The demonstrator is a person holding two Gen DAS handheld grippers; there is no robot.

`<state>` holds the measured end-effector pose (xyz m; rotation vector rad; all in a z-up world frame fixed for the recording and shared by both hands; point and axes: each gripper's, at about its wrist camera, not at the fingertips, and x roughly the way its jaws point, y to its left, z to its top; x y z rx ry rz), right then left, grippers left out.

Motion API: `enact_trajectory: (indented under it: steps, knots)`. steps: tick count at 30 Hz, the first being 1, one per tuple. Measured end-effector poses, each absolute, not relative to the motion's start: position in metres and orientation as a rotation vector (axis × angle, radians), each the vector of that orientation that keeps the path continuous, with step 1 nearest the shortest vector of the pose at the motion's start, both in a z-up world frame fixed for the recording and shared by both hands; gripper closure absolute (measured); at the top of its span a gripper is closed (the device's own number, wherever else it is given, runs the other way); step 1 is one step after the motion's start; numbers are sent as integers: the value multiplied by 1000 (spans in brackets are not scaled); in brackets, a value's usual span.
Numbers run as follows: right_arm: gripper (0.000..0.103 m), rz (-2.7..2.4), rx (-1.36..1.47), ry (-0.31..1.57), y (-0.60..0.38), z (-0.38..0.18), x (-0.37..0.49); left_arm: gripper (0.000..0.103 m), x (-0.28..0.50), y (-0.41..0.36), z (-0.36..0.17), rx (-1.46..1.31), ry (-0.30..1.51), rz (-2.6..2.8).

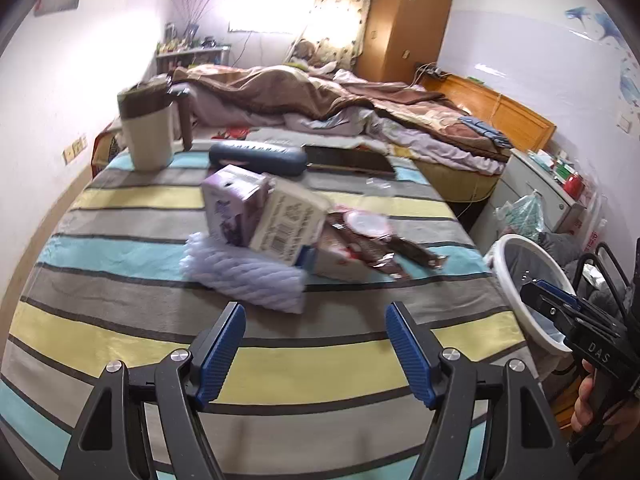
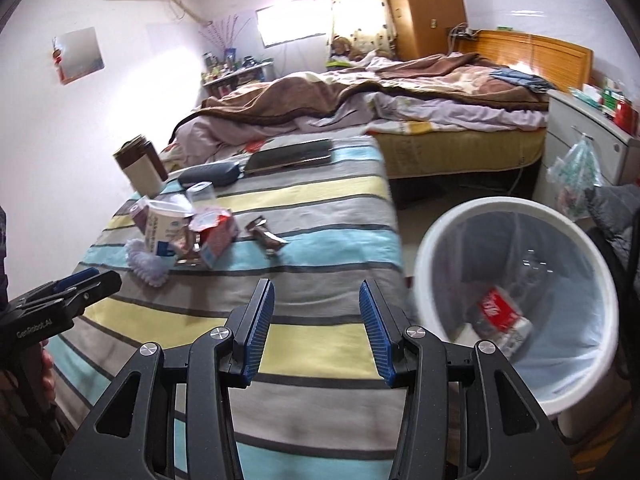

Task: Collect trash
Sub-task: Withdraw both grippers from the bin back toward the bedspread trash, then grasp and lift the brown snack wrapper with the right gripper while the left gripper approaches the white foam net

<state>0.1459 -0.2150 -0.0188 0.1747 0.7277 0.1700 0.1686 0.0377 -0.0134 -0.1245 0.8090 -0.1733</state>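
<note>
A: How far along was the collecting?

B: Barely started, I'd judge. The white bin (image 2: pixel 516 292), just right of the right gripper (image 2: pixel 316 332), held a red-labelled bottle (image 2: pixel 500 312) and little else.

A: And what was left?

B: A pile ahead of the left gripper (image 1: pixel 316 344): cartons (image 1: pixel 264 212), a white foam sleeve (image 1: pixel 248 272) and wrappers (image 1: pixel 384 248), all on the striped cloth (image 1: pixel 120 252). Both grippers stood open and empty.

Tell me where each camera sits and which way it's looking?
Left wrist: sits on the left tongs, looking down over the striped cloth at the trash pile; right tongs show.
Right wrist: sits on the right tongs, facing cloth and white bin; left tongs show.
Shared: pile, bin, bed.
</note>
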Motion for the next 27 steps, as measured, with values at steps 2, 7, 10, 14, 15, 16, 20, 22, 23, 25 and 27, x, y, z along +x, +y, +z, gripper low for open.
enact_trajectory:
  steps: [2, 7, 10, 14, 15, 16, 20, 22, 23, 25, 27]
  knots:
    - [56, 188, 159, 735, -206, -20, 152, 31, 176, 45, -19, -151, 838, -156]
    - [56, 201, 108, 773, -191, -27, 170, 31, 192, 63, -29, -207, 859, -125]
    - [56, 210, 79, 789, -183, -29, 181, 30, 200, 71, -30, -245, 860, -120]
    - [56, 237, 62, 792, -176, -30, 196, 26, 215, 77, -35, -298, 883, -106]
    - [56, 240, 58, 799, -174, -31, 200, 26, 219, 79, -37, -317, 891, -90]
    - [56, 241, 48, 808, -172, -32, 204, 26, 220, 80, -36, -323, 885, -89]
    - [56, 244, 10, 831, -166, -35, 219, 25, 233, 78, -41, -325, 905, -78]
    - [56, 248, 2, 839, -164, -36, 226, 25, 241, 77, -49, -313, 954, -44]
    - [56, 245, -7, 845, -163, -37, 230, 25, 243, 78, -51, -310, 961, -39]
    - [56, 244, -27, 854, -162, -40, 236, 25, 247, 77, -56, -313, 969, -39]
    - [56, 241, -41, 868, -160, -43, 241, 25, 249, 76, -60, -319, 978, -36]
